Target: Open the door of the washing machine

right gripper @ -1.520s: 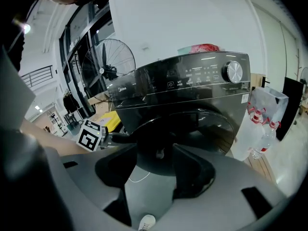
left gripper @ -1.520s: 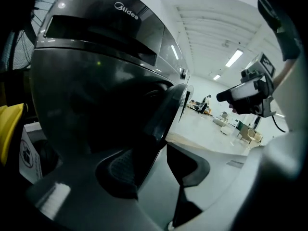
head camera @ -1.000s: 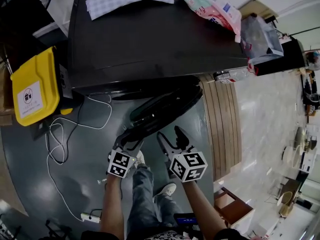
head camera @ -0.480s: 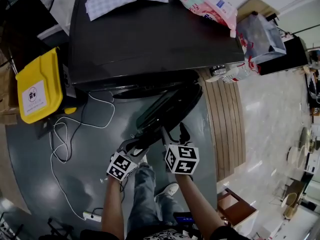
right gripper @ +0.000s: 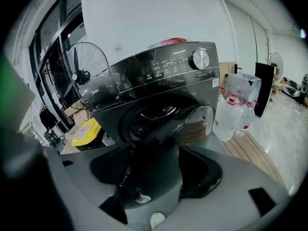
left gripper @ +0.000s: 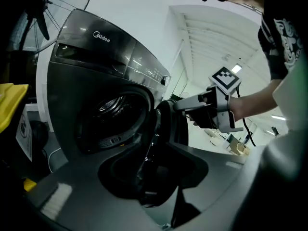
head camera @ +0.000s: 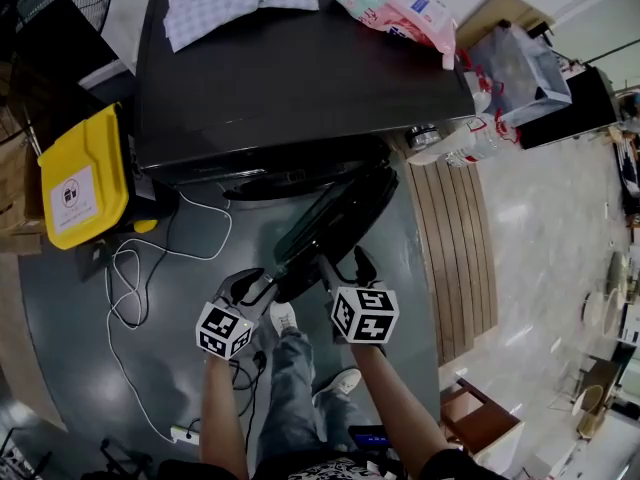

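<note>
head view dim, washing machine top near black, faint sheen; pale floor at right brighter. gripper views fisheye, dark rims, white wall overexposed.

Door swung wider, seemingly; left tongs closing round its edge.

Left tool closing, door edge between jaws (drum visible).
</note>
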`<move>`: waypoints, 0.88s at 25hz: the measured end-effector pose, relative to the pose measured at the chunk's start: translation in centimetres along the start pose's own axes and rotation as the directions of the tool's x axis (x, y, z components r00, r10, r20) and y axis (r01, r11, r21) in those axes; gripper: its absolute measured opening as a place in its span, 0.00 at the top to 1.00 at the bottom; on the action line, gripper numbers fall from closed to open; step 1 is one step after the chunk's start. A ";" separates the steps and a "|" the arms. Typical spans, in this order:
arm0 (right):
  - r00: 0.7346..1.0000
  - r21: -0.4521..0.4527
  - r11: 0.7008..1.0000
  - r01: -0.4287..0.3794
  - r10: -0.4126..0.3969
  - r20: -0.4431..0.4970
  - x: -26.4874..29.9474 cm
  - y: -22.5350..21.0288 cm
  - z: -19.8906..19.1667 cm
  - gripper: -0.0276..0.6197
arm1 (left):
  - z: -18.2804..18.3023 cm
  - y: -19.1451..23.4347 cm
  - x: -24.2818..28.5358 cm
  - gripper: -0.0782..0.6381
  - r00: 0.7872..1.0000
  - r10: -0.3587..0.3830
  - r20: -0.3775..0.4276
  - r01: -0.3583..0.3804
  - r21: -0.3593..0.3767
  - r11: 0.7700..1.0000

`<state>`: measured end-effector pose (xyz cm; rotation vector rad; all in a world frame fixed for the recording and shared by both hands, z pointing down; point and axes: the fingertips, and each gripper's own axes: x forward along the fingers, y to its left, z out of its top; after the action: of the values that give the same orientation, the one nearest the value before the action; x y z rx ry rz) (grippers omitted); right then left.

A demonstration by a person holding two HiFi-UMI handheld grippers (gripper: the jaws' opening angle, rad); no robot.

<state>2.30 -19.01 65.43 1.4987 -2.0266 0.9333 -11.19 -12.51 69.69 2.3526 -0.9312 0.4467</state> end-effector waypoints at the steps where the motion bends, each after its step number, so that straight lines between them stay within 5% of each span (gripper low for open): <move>1: 1.000 -0.001 1.000 0.001 -0.001 -0.006 -0.3 -0.3 -0.2 0.47 | 0.2 0.0 0.1 0.68 1.000 0.009 0.001 -0.009 0.000 1.000; 10: 0.999 0.015 0.999 0.036 -0.035 -0.037 -4.4 -3.8 -2.8 0.55 | 0.8 -2.4 2.5 0.69 1.000 0.008 -0.013 -0.007 0.033 0.999; 22: 0.985 -0.034 0.986 0.164 -0.165 -0.047 -9.2 -9.8 -4.7 0.71 | 2.0 -1.9 3.4 0.74 0.996 0.079 0.041 -0.078 -0.022 0.997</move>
<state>14.24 -11.32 64.66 1.5836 -1.8419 0.8613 -7.30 -14.33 69.06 2.3213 -1.0458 0.4181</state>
